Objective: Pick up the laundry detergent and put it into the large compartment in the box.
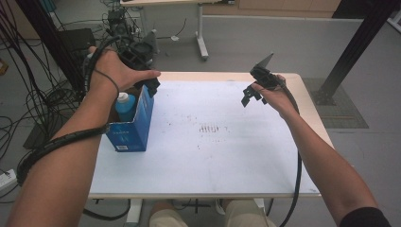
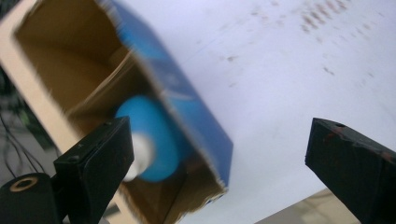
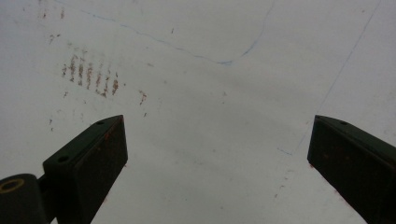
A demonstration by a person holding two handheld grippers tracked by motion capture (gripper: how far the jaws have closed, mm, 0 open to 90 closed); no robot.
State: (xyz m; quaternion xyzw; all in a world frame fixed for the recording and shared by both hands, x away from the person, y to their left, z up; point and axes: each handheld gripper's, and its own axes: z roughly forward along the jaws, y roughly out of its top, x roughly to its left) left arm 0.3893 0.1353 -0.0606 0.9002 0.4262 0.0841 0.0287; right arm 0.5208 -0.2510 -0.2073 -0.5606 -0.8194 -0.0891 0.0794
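1. The table (image 1: 227, 156) has a white top with a patch of brown marks (image 1: 210, 127) near its middle; in the right gripper view the same marks (image 3: 88, 74) sit up and left of the jaws, beside thin blue pen lines.
2. A blue box (image 1: 131, 125) stands open-topped at the table's left edge, its brown inner walls (image 2: 70, 60) showing in the left gripper view.
3. A blue bottle (image 1: 125, 105) with a white cap stands inside the box, against the near wall; in the left gripper view the bottle (image 2: 156, 140) is blurred and lies low in the box.
4. Cables (image 1: 42, 94) and a dark stand crowd the floor left of the table; a second table's leg (image 1: 202, 38) stands behind.
5. The left gripper (image 1: 152, 87) hangs over the box's far right corner, above the bottle and not touching it. Its jaws stand wide apart with nothing between them; the box wall rises between the bottle and the open table.
6. The right gripper (image 1: 250, 94) hovers over the table's far right part, well apart from the box. Its jaws are spread wide, bare table between them.
7. Nothing lies on the table between the two grippers.
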